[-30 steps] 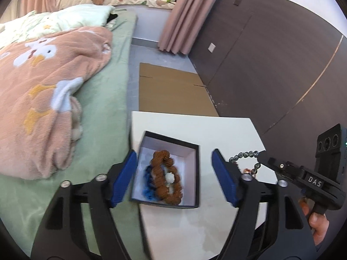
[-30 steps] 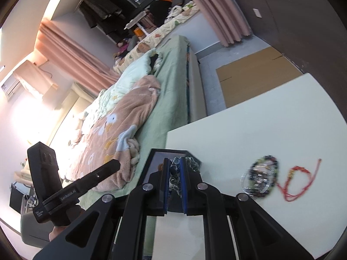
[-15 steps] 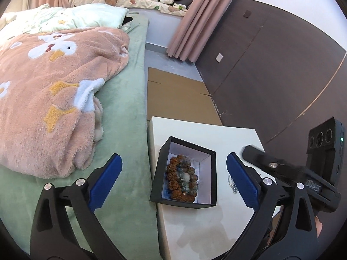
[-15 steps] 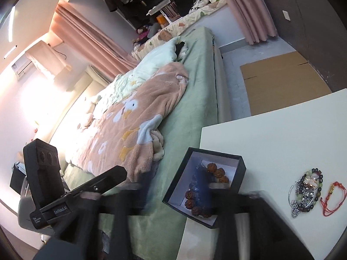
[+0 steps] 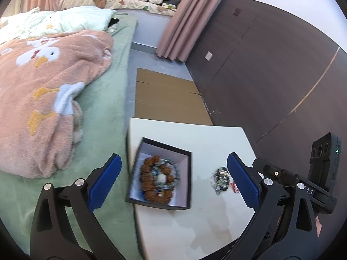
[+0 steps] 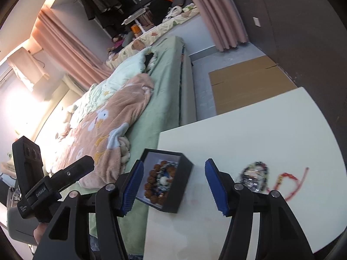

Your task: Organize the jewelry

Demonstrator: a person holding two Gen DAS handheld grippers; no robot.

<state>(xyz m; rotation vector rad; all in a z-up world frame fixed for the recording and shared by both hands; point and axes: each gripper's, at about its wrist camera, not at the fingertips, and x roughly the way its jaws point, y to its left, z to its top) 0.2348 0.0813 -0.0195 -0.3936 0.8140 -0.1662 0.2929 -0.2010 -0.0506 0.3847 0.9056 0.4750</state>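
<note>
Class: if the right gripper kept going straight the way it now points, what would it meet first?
Probably the white table, just right of the black box. The right gripper, jaws closing on nothing, frames bare tabletop; depth is unclear.

You're in a home bedroom. A bed (image 5: 104,112) with a duck-print blanket (image 5: 43,91) fills the left of the frame, pink curtains (image 5: 180,19) hang at top, clothes (image 6: 102,2) upper left.
</note>
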